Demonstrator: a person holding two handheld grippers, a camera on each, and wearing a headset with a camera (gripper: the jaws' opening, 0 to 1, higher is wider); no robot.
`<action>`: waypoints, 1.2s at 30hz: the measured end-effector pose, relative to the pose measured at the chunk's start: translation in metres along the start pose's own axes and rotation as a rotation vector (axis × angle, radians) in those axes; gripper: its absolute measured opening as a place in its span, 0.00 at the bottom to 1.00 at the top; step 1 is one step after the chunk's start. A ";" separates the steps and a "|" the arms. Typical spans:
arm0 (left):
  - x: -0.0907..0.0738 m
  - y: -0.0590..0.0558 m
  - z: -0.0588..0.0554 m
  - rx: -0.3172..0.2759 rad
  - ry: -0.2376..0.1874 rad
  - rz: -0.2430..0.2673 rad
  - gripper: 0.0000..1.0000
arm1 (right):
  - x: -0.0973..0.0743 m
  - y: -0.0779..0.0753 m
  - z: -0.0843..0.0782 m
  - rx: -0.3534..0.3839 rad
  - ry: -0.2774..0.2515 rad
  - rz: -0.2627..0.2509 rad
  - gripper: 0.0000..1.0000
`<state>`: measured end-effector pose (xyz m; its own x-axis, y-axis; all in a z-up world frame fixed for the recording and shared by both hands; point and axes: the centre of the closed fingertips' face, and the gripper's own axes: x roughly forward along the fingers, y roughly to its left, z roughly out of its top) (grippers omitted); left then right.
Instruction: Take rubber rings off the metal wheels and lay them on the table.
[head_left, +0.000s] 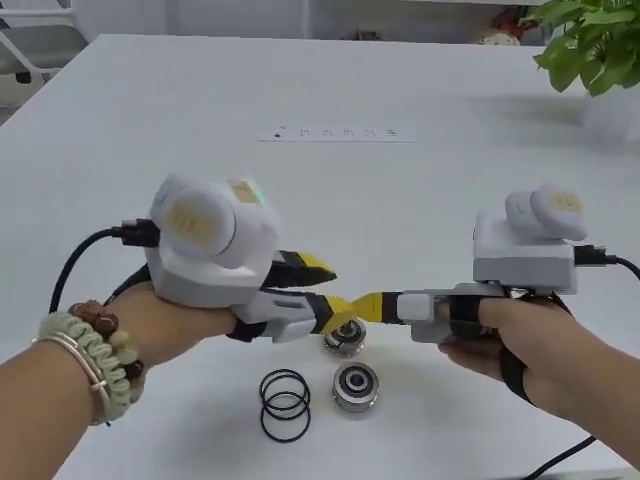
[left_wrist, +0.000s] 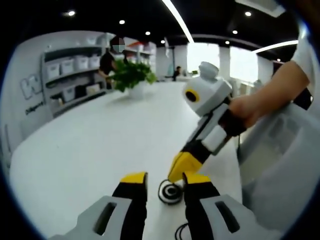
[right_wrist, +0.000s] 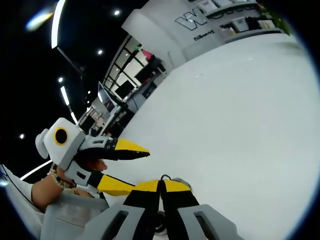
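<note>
Nearest to the person, loose rubber rings (head_left: 285, 403) lie flat on the table (head_left: 420, 90), and a metal wheel (head_left: 355, 386) sits just beside them. A little farther, a second wheel (head_left: 345, 338) sits between the spread jaws of the left gripper (head_left: 335, 290), under their tips. The right gripper (head_left: 358, 304) comes from the opposite side with its jaws pressed together at this wheel's upper edge, so I think the ring must be pulled toward the right.

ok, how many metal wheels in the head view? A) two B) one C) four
A: two show, a far wheel and a near wheel that sits just right of the loose rings.
</note>
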<state>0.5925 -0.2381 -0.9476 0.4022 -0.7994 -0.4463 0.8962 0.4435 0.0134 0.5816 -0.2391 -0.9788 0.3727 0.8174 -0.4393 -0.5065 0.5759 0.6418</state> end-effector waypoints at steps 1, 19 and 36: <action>-0.004 -0.001 0.004 -0.002 -0.005 -0.002 0.31 | 0.000 0.002 0.001 -0.003 -0.004 0.006 0.00; -0.099 -0.008 0.035 0.040 -0.046 0.067 0.60 | 0.001 0.025 0.015 0.014 -0.054 0.090 0.00; -0.158 -0.024 -0.007 -0.047 -0.028 0.180 0.68 | 0.014 0.052 -0.015 -0.052 0.086 0.170 0.00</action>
<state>0.5062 -0.1197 -0.8840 0.5610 -0.7158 -0.4158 0.7998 0.5983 0.0490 0.5487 -0.1972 -0.9616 0.2113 0.9002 -0.3807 -0.5971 0.4273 0.6789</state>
